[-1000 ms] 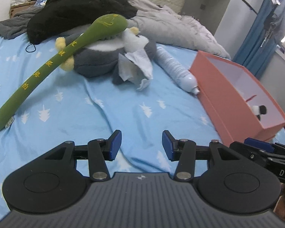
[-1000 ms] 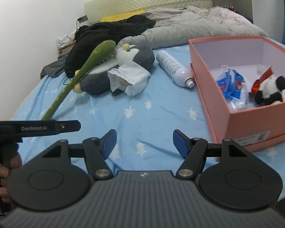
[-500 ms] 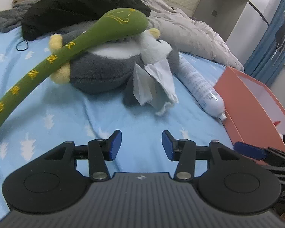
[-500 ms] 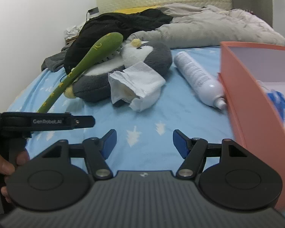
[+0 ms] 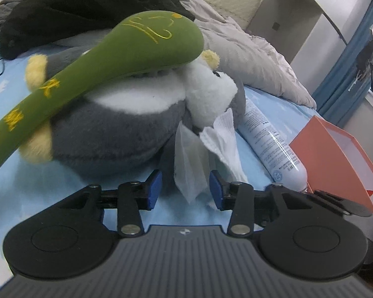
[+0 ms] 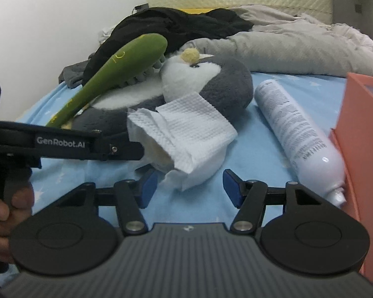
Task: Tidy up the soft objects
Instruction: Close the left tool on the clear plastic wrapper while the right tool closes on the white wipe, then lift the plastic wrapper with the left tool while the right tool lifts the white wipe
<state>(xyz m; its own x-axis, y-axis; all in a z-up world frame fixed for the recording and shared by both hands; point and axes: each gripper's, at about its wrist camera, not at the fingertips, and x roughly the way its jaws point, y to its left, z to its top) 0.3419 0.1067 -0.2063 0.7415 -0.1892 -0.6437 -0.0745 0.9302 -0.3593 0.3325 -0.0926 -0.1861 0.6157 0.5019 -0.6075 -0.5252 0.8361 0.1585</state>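
Two grippers over one bed of soft things.
We count one penguin plush [image 5: 116, 134], one green plush stick [image 5: 92, 72] across it, one tissue [image 6: 186, 134], one bottle [image 6: 298, 139] and one orange box [image 5: 340, 159] on the blue bed sheet [image 6: 251, 164]; left gripper [image 5: 185, 188] and right gripper [image 6: 190, 186] jaws are closing around the tissue's edges, not yet pinching.

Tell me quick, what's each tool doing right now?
Left tool: closing around the white tissue, pads not yet pressing it.
Right tool: closing, tissue edge between its fingers, nothing gripped.
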